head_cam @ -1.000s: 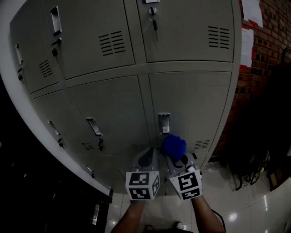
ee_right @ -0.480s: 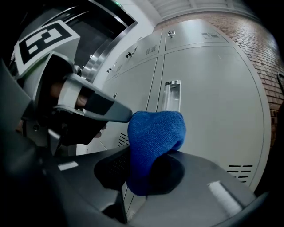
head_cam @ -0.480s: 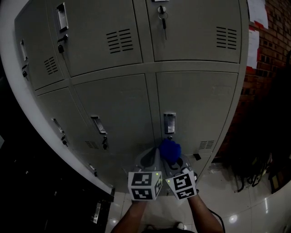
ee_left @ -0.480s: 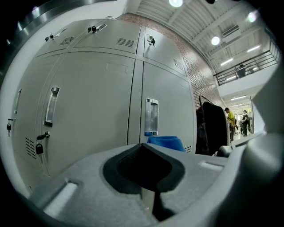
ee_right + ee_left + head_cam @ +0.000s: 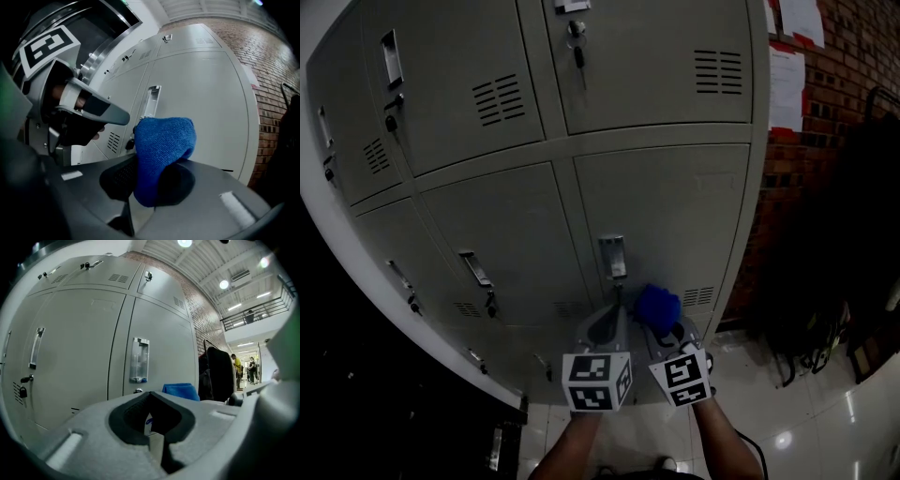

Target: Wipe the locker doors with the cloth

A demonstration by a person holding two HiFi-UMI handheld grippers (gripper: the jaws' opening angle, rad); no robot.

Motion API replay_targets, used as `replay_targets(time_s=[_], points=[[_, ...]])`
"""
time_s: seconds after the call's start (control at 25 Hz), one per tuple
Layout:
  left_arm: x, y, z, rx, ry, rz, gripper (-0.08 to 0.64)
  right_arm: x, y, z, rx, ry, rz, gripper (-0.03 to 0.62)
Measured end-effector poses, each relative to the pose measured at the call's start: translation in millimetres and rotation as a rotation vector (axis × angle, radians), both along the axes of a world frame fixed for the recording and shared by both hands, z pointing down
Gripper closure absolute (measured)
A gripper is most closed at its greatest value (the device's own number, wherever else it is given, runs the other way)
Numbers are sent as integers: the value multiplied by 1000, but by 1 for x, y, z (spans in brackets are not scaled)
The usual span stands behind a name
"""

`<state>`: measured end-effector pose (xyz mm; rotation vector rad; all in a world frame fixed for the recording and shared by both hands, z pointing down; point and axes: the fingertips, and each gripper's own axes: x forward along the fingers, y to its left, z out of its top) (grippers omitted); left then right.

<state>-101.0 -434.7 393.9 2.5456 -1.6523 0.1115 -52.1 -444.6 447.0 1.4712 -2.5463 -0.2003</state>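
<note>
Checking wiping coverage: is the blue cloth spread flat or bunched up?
Bunched: the blue cloth sticks out as a rounded wad, clamped in the right hand-held gripper.

Take the brick wall (image 5: 825,112) as your marker; it runs up the right side of your head view. Near its top, white paper sheets (image 5: 787,80) are fixed to it. Lower down, a dark mass of coats or bags (image 5: 834,281) hangs against it; you cannot tell which. A glossy tiled floor (image 5: 825,431) spreads from its base. Beyond the wall's far end, your left gripper view shows ceiling lights (image 5: 224,284), a balcony railing (image 5: 253,317) and distant people (image 5: 236,365).
</note>
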Motion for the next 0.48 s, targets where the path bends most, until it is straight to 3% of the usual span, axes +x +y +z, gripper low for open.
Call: replay_targets(time_s=[0.48], points=[[60, -4, 4, -7, 4, 60, 560, 82, -5, 6, -31, -19, 95, 523]])
